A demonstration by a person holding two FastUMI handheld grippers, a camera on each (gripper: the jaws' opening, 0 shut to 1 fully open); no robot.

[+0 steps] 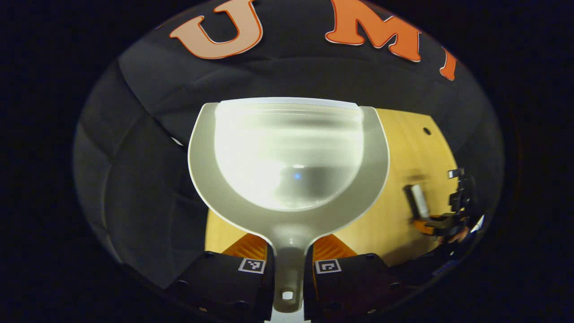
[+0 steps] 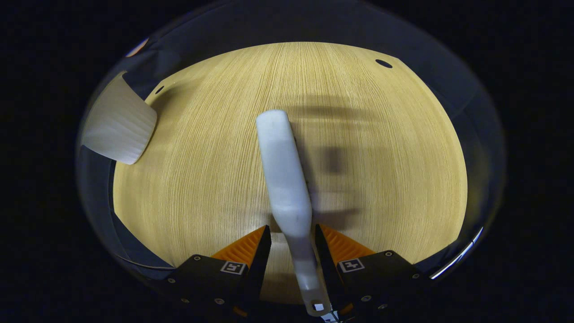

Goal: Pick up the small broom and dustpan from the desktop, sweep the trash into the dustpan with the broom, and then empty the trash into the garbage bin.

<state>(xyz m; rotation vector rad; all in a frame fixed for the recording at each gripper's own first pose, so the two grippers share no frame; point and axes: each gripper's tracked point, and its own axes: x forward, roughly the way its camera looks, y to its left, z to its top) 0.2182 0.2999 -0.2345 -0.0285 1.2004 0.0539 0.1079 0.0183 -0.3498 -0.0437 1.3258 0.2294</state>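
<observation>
In the left gripper view a translucent white dustpan (image 1: 287,152) faces away from me, and my left gripper (image 1: 290,242) is shut on its handle. The pan hangs tilted past the wooden table's (image 1: 403,148) left edge, in front of the black cloth. A tiny blue speck (image 1: 297,176) shows in its bowl. In the right gripper view my right gripper (image 2: 291,229) is shut on the handle of the white small broom (image 2: 283,170), held above the tabletop (image 2: 215,170). The dustpan (image 2: 119,123) shows at that view's upper left, beyond the table edge. The broom (image 1: 417,202) also appears far right in the left gripper view.
Black cloth (image 1: 148,179) hangs behind and to the left of the table. Small round holes (image 2: 383,63) mark the tabletop's far corners. The broom casts a blurred shadow (image 2: 334,161) on the wood. The right gripper (image 1: 441,222) and a hand sit at the right edge.
</observation>
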